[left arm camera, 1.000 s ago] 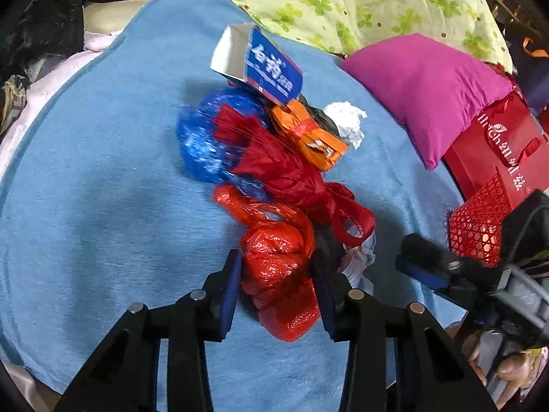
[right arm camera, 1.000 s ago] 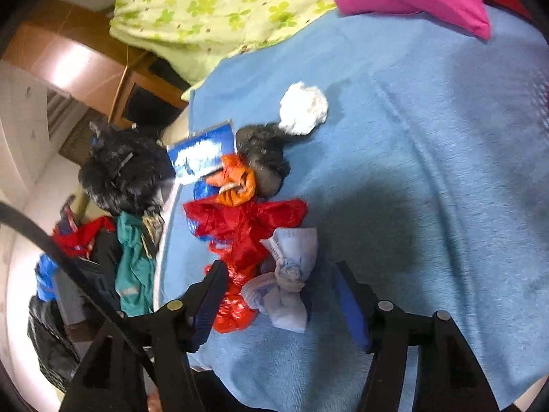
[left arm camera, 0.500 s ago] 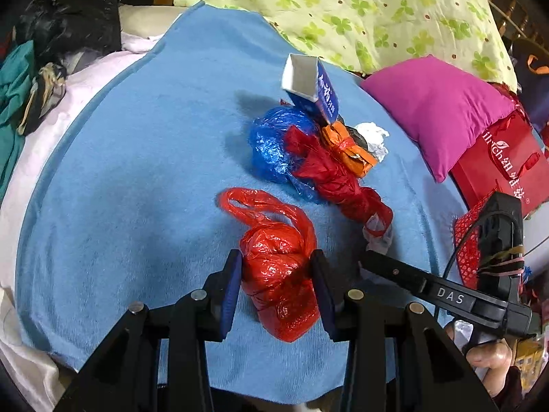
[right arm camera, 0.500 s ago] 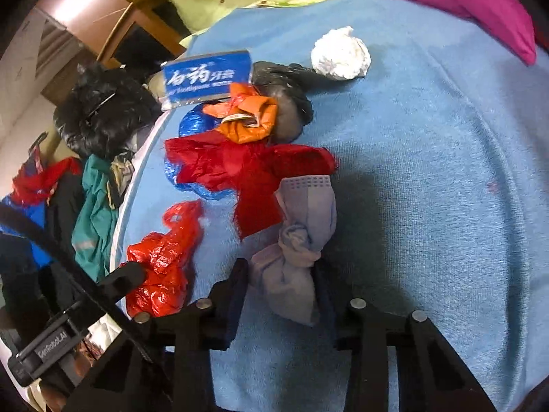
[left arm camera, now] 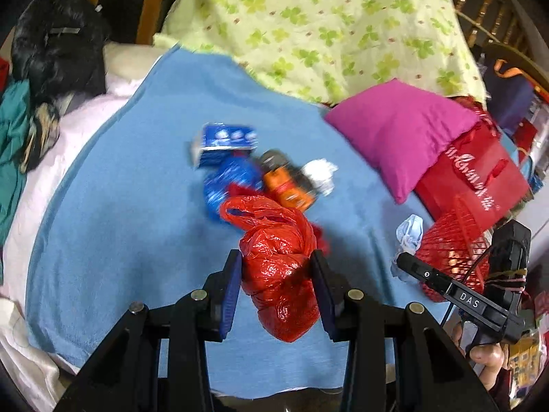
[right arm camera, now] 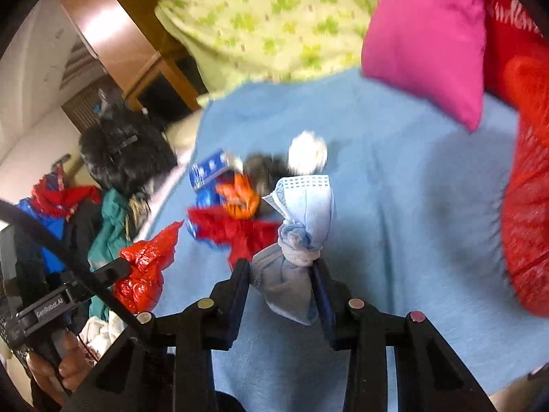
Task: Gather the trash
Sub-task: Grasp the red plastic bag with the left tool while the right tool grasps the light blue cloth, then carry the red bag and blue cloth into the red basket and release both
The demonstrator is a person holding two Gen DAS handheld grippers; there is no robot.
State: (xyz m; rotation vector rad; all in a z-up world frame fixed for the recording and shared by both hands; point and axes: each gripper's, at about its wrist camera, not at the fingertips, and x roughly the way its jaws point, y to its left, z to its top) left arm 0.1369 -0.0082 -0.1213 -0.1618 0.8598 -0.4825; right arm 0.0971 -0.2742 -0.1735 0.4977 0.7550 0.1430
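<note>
My left gripper (left arm camera: pixel 276 271) is shut on a crumpled red plastic bag (left arm camera: pixel 279 267) and holds it above the blue blanket (left arm camera: pixel 130 213). It also shows in the right wrist view (right arm camera: pixel 144 267). My right gripper (right arm camera: pixel 281 278) is shut on a knotted light-blue face mask (right arm camera: pixel 298 237), lifted off the blanket; the mask also shows in the left wrist view (left arm camera: pixel 410 233) beside a red mesh basket (left arm camera: pixel 453 250). A trash pile stays on the blanket: blue box (left arm camera: pixel 226 144), blue bag (left arm camera: pixel 230 182), orange wrapper (left arm camera: pixel 288 189), white paper ball (left arm camera: pixel 319 175), red bag (right arm camera: pixel 236 230).
A magenta pillow (left arm camera: pixel 401 130) and a red gift bag (left arm camera: pixel 477 178) lie at the right. A green-patterned quilt (left arm camera: pixel 326 20) lies behind. Dark clothes (left arm camera: pixel 55 44) are heaped off the bed's left. The red basket fills the right edge of the right wrist view (right arm camera: pixel 525 213).
Both grippers have lifted their loads off the blanket. The right gripper has carried the mask to the right, up beside the red basket. The left gripper has raised the red bag.
</note>
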